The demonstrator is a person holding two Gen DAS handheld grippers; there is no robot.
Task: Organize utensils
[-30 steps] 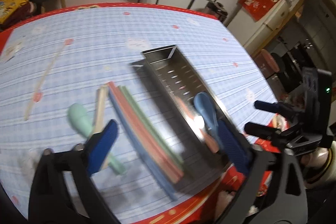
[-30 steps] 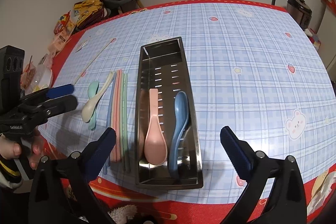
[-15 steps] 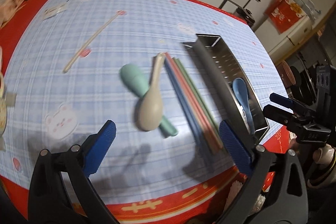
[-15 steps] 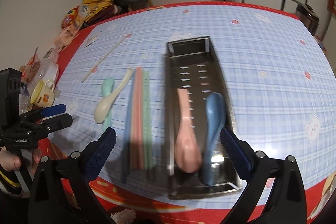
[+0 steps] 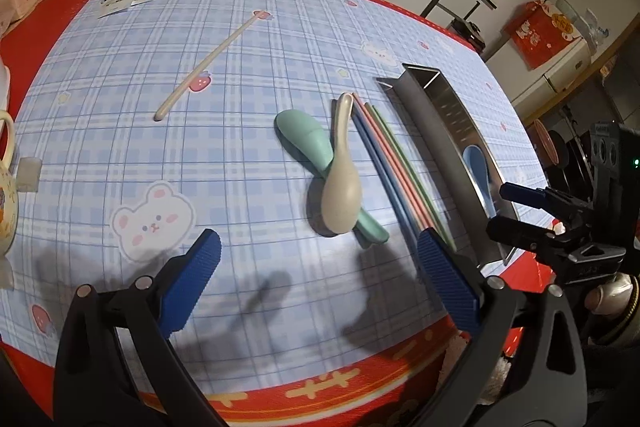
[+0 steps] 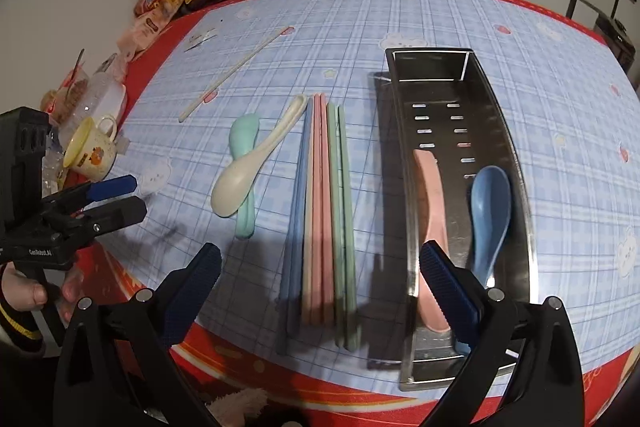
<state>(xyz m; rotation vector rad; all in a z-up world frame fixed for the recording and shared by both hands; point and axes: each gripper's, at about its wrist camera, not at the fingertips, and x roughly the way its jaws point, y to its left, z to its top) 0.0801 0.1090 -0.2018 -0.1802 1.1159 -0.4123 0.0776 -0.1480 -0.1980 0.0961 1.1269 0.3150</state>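
Cream spoon (image 5: 341,195) crossing green spoon (image 5: 308,143) at frame centre, above the wide-open, empty left gripper (image 5: 318,277); right gripper (image 6: 320,291) likewise wide

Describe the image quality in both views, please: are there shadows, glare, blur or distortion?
Left wrist view: sharp, strong fisheye bending of the blue checked tablecloth; dark gripper shadows fall near its front edge. Right wrist view: also sharp; the long steel tray looks curved and its far wall reflects light, and the coloured chopsticks cast a soft shadow.
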